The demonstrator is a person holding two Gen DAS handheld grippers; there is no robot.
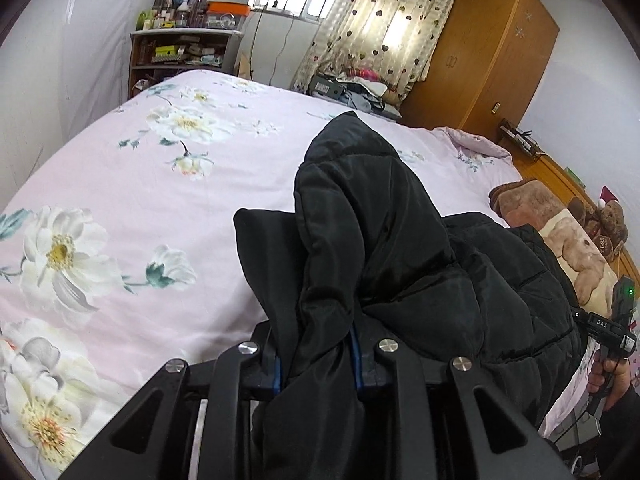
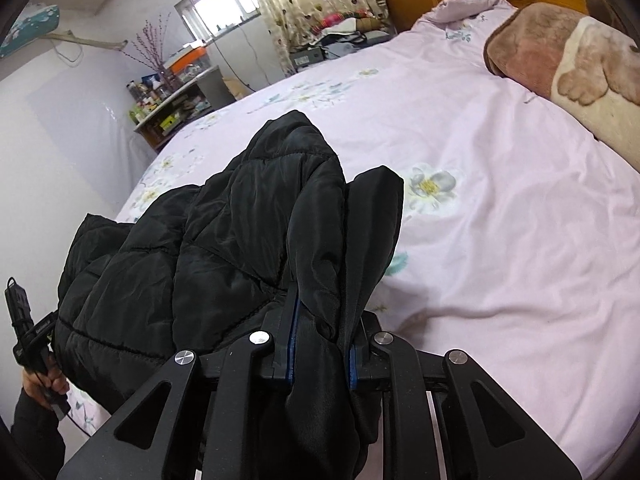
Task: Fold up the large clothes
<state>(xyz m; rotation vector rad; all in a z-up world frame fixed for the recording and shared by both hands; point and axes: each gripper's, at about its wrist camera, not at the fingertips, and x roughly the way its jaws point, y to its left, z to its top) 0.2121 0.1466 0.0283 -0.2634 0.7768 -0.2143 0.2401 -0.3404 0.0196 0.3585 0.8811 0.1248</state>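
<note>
So the black quilted jacket (image 1: pixel 392 240) is clamped at both ends here. In the left wrist view a bunched fold of it is pinched between the blue-edged pads of the left tool (image 1: pixel 316 360), and the fabric is piled up in front of the tool, so the fingertips are mostly buried and can't really be made out. Same story in the right wrist view: the right tool (image 2: pixel 320 360) is clenched on another fold, with the padded bulk spilling off to that tool's left side and hiding its tips.

The jacket is held up off the bed (image 1: pixel 140 200), whose pink flowered cover is seen beyond and beneath both tools. How much of the garment hangs below is cut off by the tool bodies.

At the far right edge of the left view, the other tool's handle and a hand (image 1: pixel 608 380) are only partly visible. A brown plush blanket (image 2: pixel 560 52) lies further up the bed to the right tool's right side, cropped by the frame. A cluttered shelf (image 1: pixel 180 52) is seen far ahead, its contents too small to tell.
</note>
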